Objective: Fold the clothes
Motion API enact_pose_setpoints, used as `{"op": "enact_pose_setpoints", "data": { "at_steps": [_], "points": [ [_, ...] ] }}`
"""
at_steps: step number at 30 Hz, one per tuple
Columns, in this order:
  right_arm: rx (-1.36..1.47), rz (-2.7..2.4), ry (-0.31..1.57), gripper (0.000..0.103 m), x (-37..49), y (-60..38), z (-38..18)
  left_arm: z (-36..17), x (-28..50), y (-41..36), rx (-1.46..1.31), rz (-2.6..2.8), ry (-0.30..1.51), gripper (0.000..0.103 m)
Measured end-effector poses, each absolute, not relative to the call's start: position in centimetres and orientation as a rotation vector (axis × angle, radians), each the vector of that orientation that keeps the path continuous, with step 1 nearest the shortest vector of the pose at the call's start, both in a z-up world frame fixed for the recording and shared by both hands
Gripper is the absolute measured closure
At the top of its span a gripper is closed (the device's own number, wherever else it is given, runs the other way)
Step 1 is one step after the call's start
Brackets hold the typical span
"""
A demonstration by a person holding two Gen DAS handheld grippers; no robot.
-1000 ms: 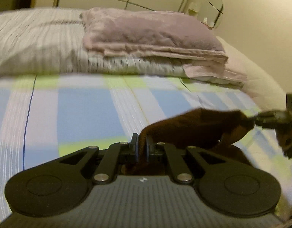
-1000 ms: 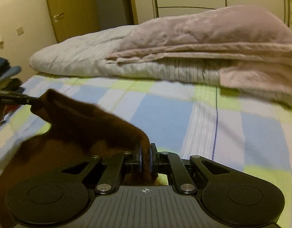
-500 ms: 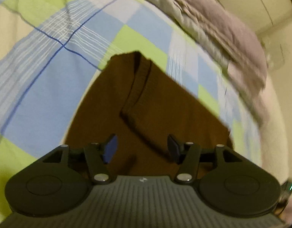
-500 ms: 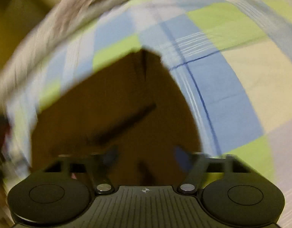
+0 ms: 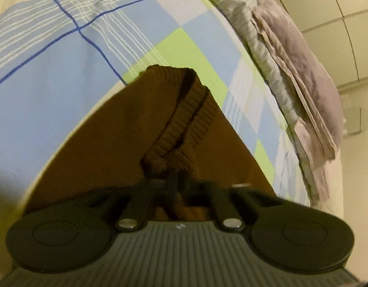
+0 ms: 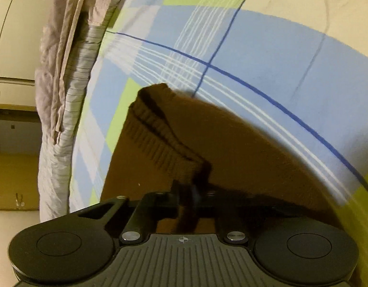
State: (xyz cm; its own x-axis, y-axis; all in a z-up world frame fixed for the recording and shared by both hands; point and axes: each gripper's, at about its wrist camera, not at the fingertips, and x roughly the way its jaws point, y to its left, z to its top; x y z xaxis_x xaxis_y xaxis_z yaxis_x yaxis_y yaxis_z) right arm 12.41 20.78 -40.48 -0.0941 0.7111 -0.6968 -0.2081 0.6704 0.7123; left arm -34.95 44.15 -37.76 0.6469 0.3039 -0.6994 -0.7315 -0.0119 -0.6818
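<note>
A brown knitted sweater (image 5: pixel 126 143) lies on the checked bed sheet (image 5: pixel 64 55). My left gripper (image 5: pixel 170 179) is shut on a fold of the sweater beside its ribbed band (image 5: pixel 186 124). In the right wrist view the same sweater (image 6: pixel 231 148) lies on the sheet (image 6: pixel 279 67), and my right gripper (image 6: pixel 192 191) is shut on its fabric next to the ribbed edge (image 6: pixel 160 143). Both views look steeply down and are tilted. Neither gripper shows in the other's view.
A striped grey duvet (image 5: pixel 263 55) with a folded pink blanket (image 5: pixel 313 79) on it lies along the far side of the bed; both also show in the right wrist view (image 6: pixel 64 79). Cream wardrobe panels (image 5: pixel 339 4) stand behind. The floor (image 6: pixel 14 179) shows beyond the bed edge.
A second ago both grippers held the sweater up. Half a second ago both were open above the laid-down sweater. Now both have closed on its fabric near the ribbed band.
</note>
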Motion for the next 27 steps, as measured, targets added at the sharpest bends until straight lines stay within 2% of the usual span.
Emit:
{"op": "enact_pose_setpoints", "data": {
  "at_steps": [7, 12, 13, 14, 15, 16, 17, 18, 19, 21, 22, 23, 24, 27],
  "points": [
    [0.410, 0.925, 1.390, 0.097, 11.3, 16.6, -35.4, -35.9, -37.6, 42.3, -1.235, 0.829, 0.427, 0.103],
    [0.340, 0.876, 1.442, 0.097, 10.6, 15.0, -37.0, -36.5, -37.5, 41.9, -1.271, 0.834, 0.409, 0.101],
    [0.355, 0.858, 1.447, 0.097, 10.6, 15.3, -37.5, -36.9, -37.2, 42.0, -1.292, 0.838, 0.401, 0.089],
    [0.368, 0.852, 1.450, 0.096, 10.6, 15.6, -37.8, -37.2, -37.0, 42.0, -1.314, 0.841, 0.393, 0.069],
    [0.381, 0.852, 1.453, 0.083, 10.7, 16.0, -38.0, -37.6, -36.7, 42.0, -1.336, 0.845, 0.385, 0.061],
    [0.388, 0.855, 1.445, 0.063, 10.6, 16.4, -38.0, -38.0, -36.4, 42.1, -1.357, 0.848, 0.377, 0.055],
    [0.392, 0.860, 1.431, 0.054, 10.5, 16.9, -37.8, -38.5, -35.7, 42.7, -1.373, 0.845, 0.371, 0.055],
    [0.383, 0.866, 1.421, 0.048, 10.3, 17.2, -37.8, -39.0, -35.0, 43.2, -1.391, 0.842, 0.368, 0.055],
    [0.367, 0.875, 1.413, 0.048, 10.1, 17.5, -37.7, -39.5, -34.3, 43.7, -1.409, 0.840, 0.364, 0.057],
    [0.341, 0.888, 1.406, 0.049, 9.7, 17.5, -37.8, -40.3, -33.2, 44.4, -1.424, 0.820, 0.348, 0.065],
    [0.340, 0.888, 1.419, 0.054, 9.7, 17.2, -38.1, -40.6, -32.7, 44.7, -1.427, 0.807, 0.347, 0.088],
    [0.343, 0.887, 1.427, 0.068, 9.8, 17.0, -38.3, -40.8, -32.4, 44.8, -1.422, 0.785, 0.359, 0.098],
    [0.342, 0.887, 1.430, 0.093, 9.9, 16.6, -38.3, -40.6, -32.5, 44.6, -1.413, 0.770, 0.358, 0.098],
    [0.338, 0.925, 1.377, 0.097, 10.2, 15.2, -37.1, -38.3, -35.1, 42.6, -1.350, 0.716, 0.251, 0.098]
  ]
}}
